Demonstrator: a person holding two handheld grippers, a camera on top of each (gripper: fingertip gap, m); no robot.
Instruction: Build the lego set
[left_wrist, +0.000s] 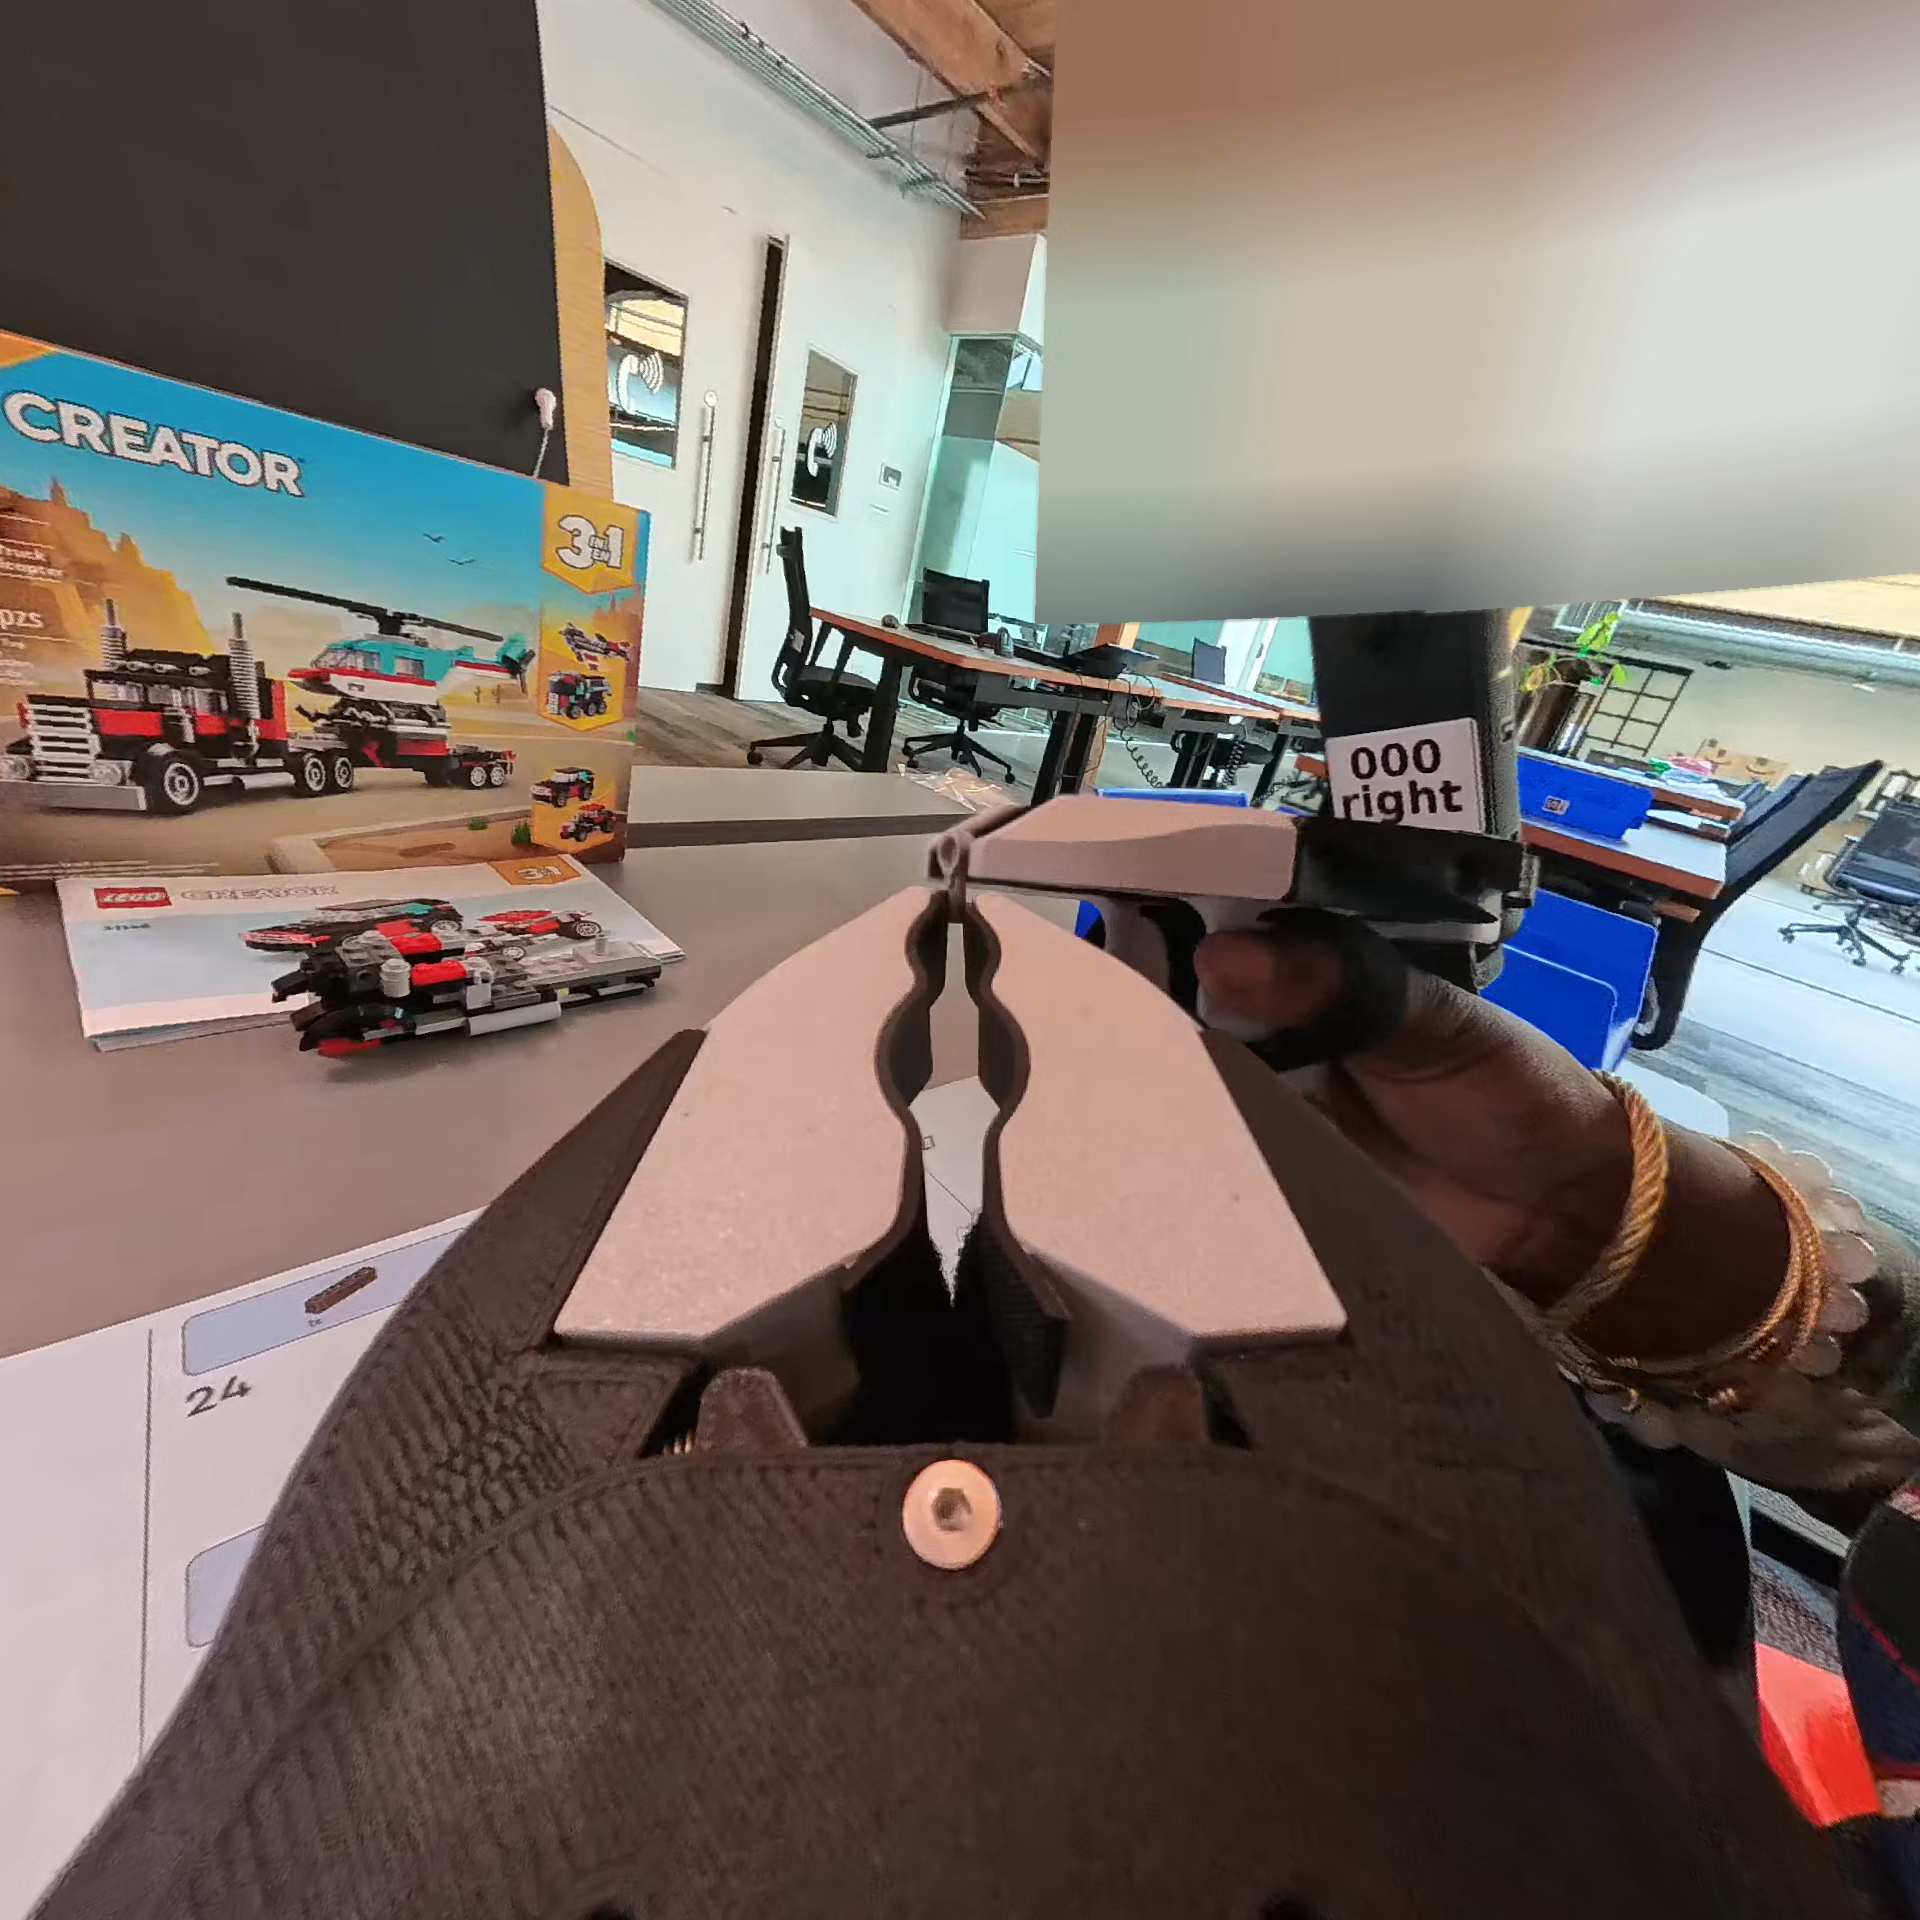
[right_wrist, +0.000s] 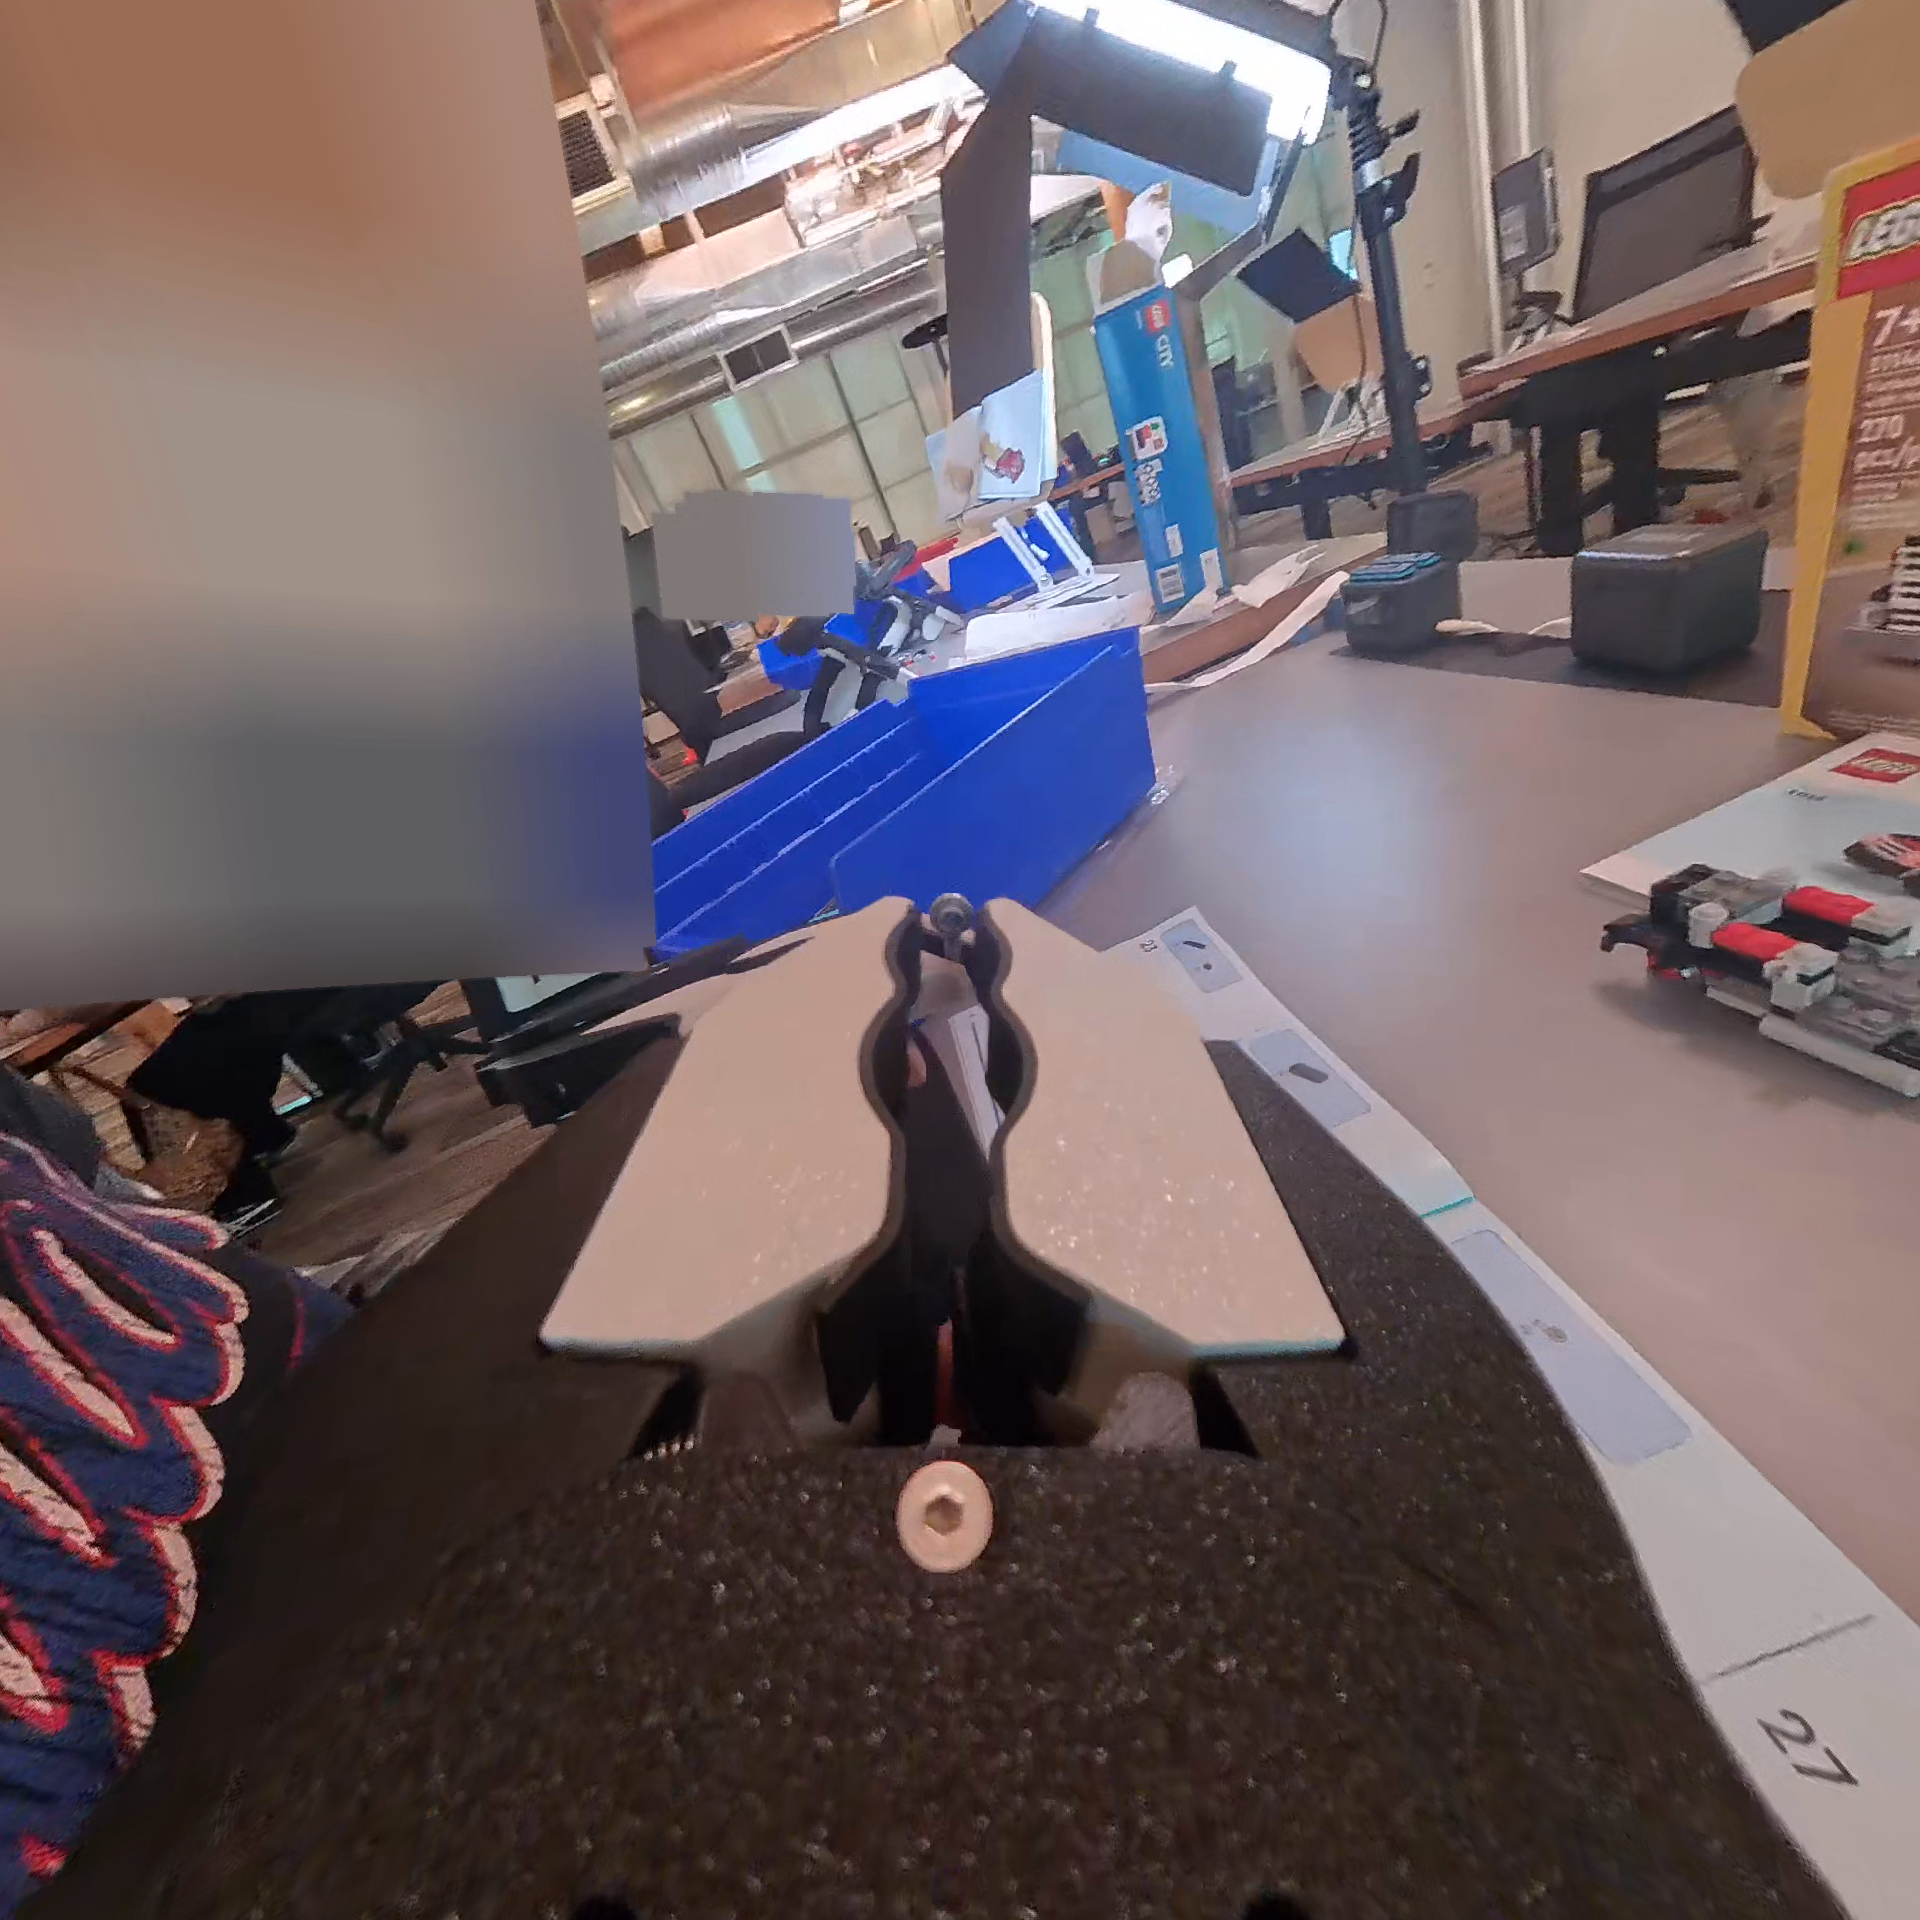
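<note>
My left gripper (left_wrist: 949, 906) is shut on the lower end of a small grey lego piece (left_wrist: 948, 864), held up above the table. My right gripper (left_wrist: 956, 850) comes in from the right, held by a hand, and is shut on the top of the same piece. In the right wrist view the right gripper (right_wrist: 948, 928) pinches the small grey piece (right_wrist: 948, 914), whose round end pokes out at the tips. The partly built black, red and grey model (left_wrist: 457, 982) lies on the table to the left; it also shows in the right wrist view (right_wrist: 1787, 961).
The set's box (left_wrist: 312, 623) stands behind the model, with a closed booklet (left_wrist: 343, 914) under the model. Open instruction pages (right_wrist: 1558, 1299) lie under the grippers. Blue bins (right_wrist: 935, 790) stand at the table's right edge. A grey case (right_wrist: 1662, 592) sits farther back. Only a small space, under 4 cm, lies between the two pairs of fingers.
</note>
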